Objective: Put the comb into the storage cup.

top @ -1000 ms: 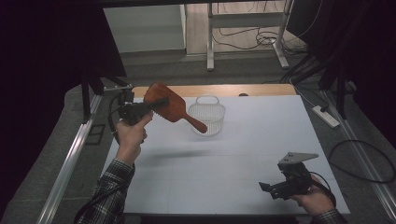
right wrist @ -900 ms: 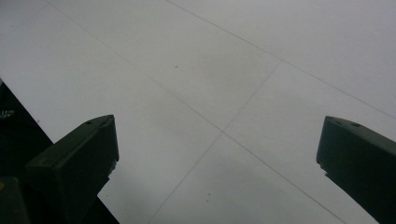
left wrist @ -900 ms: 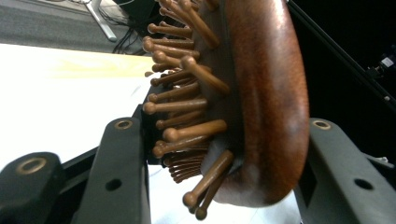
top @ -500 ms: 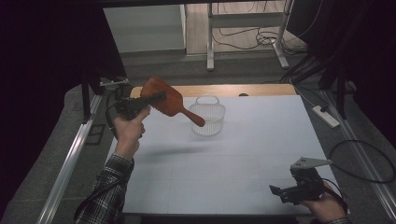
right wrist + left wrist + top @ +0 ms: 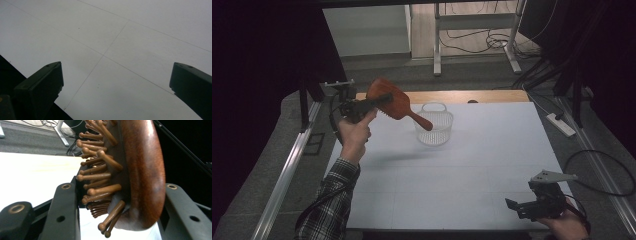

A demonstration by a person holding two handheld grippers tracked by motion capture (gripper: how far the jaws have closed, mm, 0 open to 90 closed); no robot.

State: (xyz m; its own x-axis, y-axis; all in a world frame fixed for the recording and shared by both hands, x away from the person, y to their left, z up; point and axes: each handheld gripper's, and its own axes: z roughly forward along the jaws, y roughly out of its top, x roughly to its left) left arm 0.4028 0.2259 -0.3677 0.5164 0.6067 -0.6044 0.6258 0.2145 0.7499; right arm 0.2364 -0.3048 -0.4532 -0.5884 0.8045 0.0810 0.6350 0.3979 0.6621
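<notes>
In the high view, a wooden paddle hairbrush (image 5: 391,102) is held in the air above the far left part of the white table (image 5: 472,170) by the left gripper (image 5: 374,103), which is clamped on the brush's broad head. The brush's handle slopes down to the right, its tip in front of the rim of a clear plastic basket (image 5: 434,126) that stands on the table near the far edge. The gripper is carried by a hand in a plaid sleeve (image 5: 332,200). The right gripper (image 5: 518,207) is seen low at the near right corner of the table, well apart from the brush and the basket, with its jaws spread and nothing between them.

In the left gripper view, the hairbrush (image 5: 140,170) is seen edge-on between the two black jaws, gripped across its head: the smooth wooden back is pressed by one jaw, the round-tipped wooden bristles (image 5: 100,175) face the other.

In the right gripper view, the jaws are seen wide apart and empty over the bare table surface (image 5: 117,42), crossed by faint seam lines.
</notes>
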